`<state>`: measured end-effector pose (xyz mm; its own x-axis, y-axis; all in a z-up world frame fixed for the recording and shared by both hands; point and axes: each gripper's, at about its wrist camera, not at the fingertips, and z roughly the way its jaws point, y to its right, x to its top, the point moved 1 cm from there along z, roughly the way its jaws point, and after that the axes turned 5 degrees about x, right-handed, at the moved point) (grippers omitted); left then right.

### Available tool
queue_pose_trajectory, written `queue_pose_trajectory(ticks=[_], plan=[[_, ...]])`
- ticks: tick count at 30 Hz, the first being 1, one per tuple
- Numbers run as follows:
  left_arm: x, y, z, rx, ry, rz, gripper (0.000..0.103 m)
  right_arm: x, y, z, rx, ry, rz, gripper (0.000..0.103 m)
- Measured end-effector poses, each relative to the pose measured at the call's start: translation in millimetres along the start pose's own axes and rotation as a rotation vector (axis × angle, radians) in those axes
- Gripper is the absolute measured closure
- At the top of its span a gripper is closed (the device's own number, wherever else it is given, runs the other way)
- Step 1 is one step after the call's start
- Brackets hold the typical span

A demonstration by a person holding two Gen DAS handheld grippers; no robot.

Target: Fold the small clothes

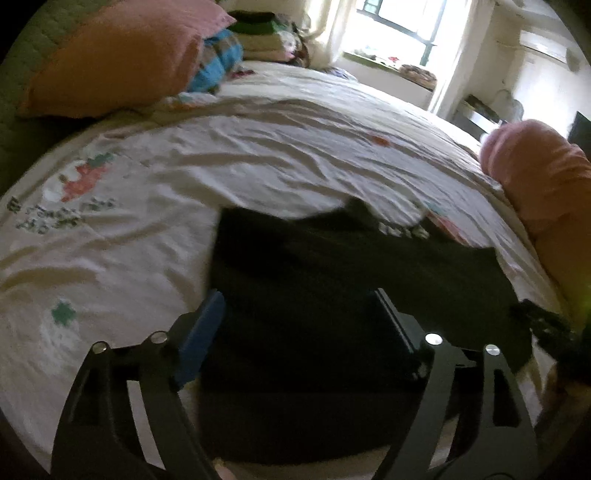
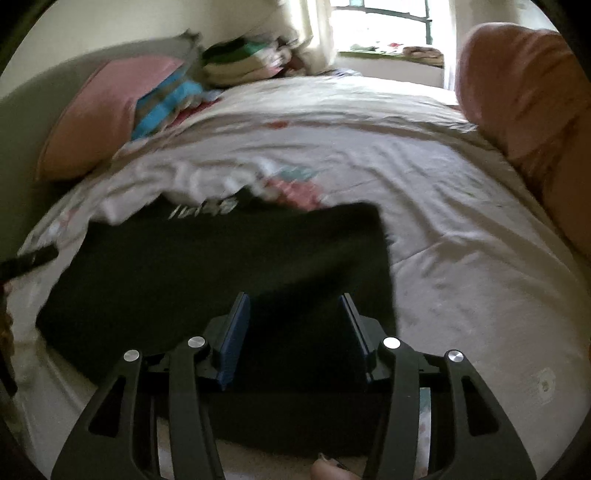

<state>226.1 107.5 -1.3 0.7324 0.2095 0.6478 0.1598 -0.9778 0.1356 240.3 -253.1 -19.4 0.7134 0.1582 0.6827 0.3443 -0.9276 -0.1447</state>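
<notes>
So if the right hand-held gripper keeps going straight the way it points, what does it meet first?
Most likely the dark garment: the right hand-held gripper, jaws open, points over it. Beyond that lies the white printed bedsheet. Depth is unclear.

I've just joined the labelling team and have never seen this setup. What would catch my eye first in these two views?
A dark garment lies spread on the white printed bedsheet, right ahead of both tools. The left tool and right tool both stand open above its near edge. Behind, a pink pillow sits at the bed's head, left of a bright window.
</notes>
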Motion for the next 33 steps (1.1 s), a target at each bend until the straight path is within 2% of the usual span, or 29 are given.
queue_pose_trajectory(ticks=[2, 6, 9, 19, 22, 24, 26, 27, 28, 29, 33], plan=[[-6, 7, 3, -0.005, -0.017, 0.021, 0.027, -9, -5, 3, 0.008, -0.051, -0.007, 0.055], [-24, 21, 12, 0.0, -0.069, 0.079, 0.027, -27, -3, 10, -0.035, -0.129, -0.009, 0.056], [-36, 25, 20, 0.002, -0.119, 0.084, 0.024, -38, -2, 5, -0.036, -0.142, -0.005, 0.056], [-49, 30, 11, 0.001, -0.104, 0.087, 0.022, -58, 6, -11, -0.015, -0.146, 0.029, 0.055], [-49, 27, 5, -0.002, -0.091, 0.068, 0.022, -59, 8, -20, 0.008, -0.122, 0.05, 0.048], [-48, 24, 0, 0.002, -0.079, 0.055, 0.016, -59, 7, -25, 0.016, -0.11, 0.053, 0.044], [-46, 21, -4, 0.012, -0.067, 0.045, 0.015, -58, 3, -29, 0.019, -0.099, 0.044, 0.041], [-45, 19, -7, 0.016, -0.058, 0.04, 0.014, -58, 1, -31, 0.022, -0.094, 0.04, 0.037], [-44, 17, -10, 0.02, -0.049, 0.033, 0.013, -58, -1, -31, 0.026, -0.091, 0.036, 0.028], [-43, 14, -12, 0.026, -0.043, 0.027, 0.011, -57, -4, -33, 0.033, -0.083, 0.028, 0.025], [-40, 6, -17, 0.077, -0.023, 0.029, 0.01, -55, -22, -36, 0.054, -0.067, -0.015, 0.021]])
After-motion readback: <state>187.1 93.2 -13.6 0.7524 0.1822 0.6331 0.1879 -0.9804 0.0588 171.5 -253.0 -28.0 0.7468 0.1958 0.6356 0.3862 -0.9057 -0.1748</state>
